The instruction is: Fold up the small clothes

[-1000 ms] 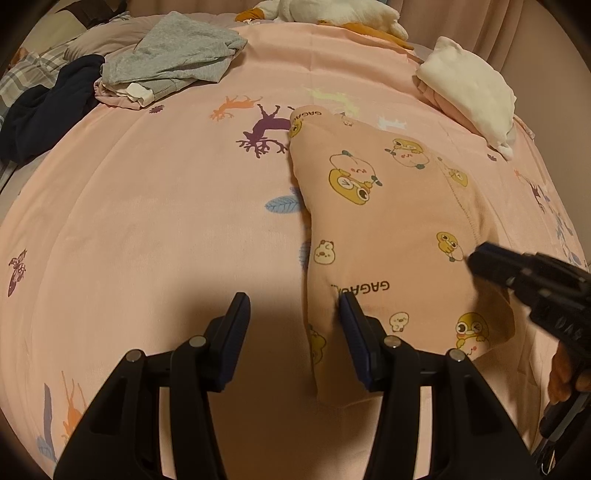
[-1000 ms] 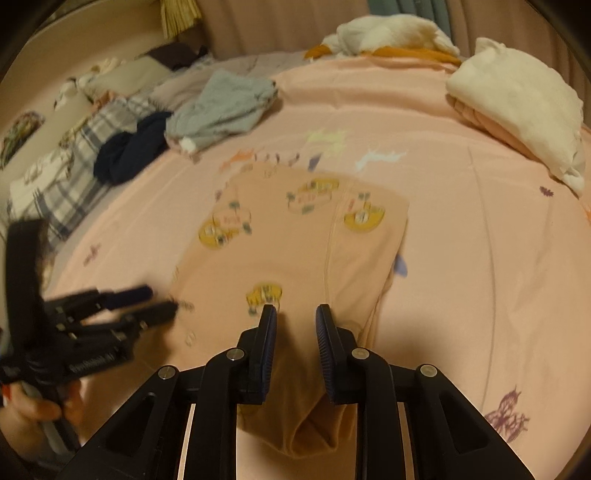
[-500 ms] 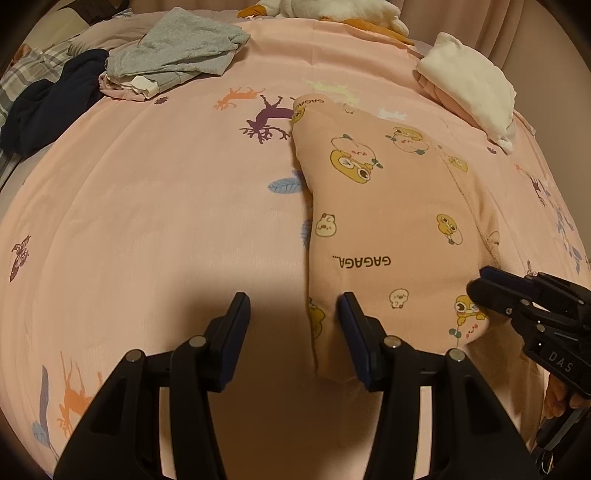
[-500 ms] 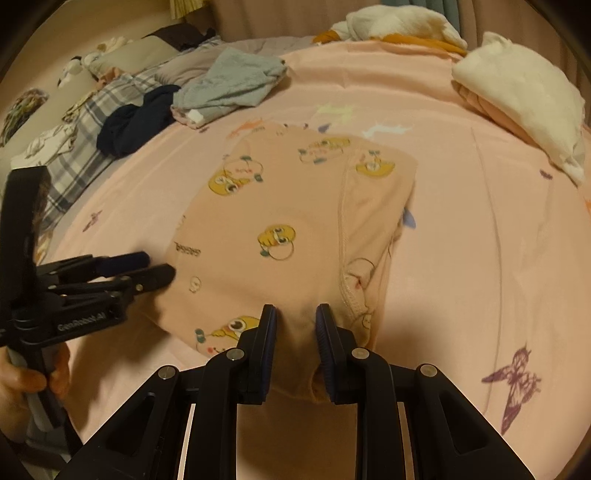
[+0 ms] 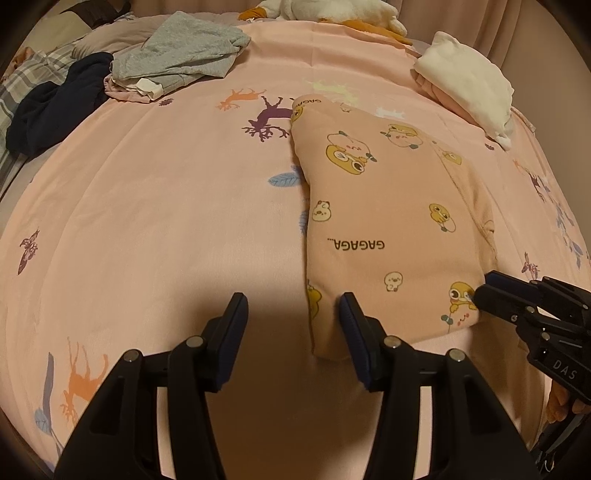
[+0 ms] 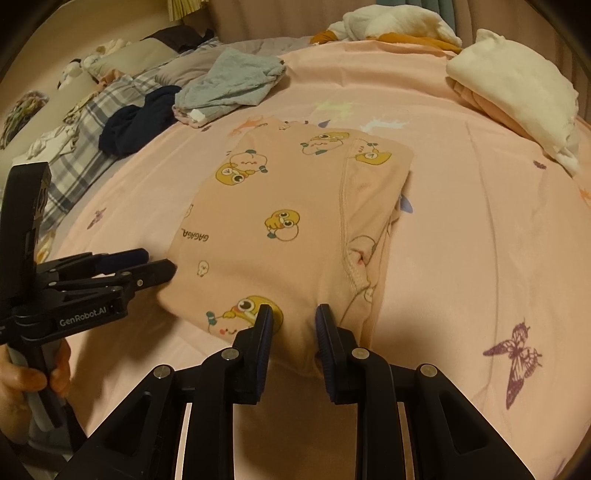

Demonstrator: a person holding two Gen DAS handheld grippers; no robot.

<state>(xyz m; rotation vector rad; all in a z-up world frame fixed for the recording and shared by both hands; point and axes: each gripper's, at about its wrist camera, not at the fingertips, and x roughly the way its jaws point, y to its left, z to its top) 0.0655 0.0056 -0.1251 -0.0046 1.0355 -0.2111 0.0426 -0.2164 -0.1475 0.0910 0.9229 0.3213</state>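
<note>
A small peach garment with cartoon ducks and "GAGAGA" print lies folded flat on the pink bedsheet; it also shows in the right wrist view. My left gripper is open, its right finger touching the garment's near left edge. It appears in the right wrist view beside the garment's left edge. My right gripper is partly open, its fingers straddling the garment's near edge. It shows in the left wrist view at the garment's near right corner.
A grey garment pile and a dark navy garment lie at the far left. A folded cream and pink stack sits at the far right. White and orange items lie at the bed's far end.
The garment has been lowered and now lies flat on the sheet. My right gripper has opened a little and eased toward the garment's near edge. My left gripper stays open.
</note>
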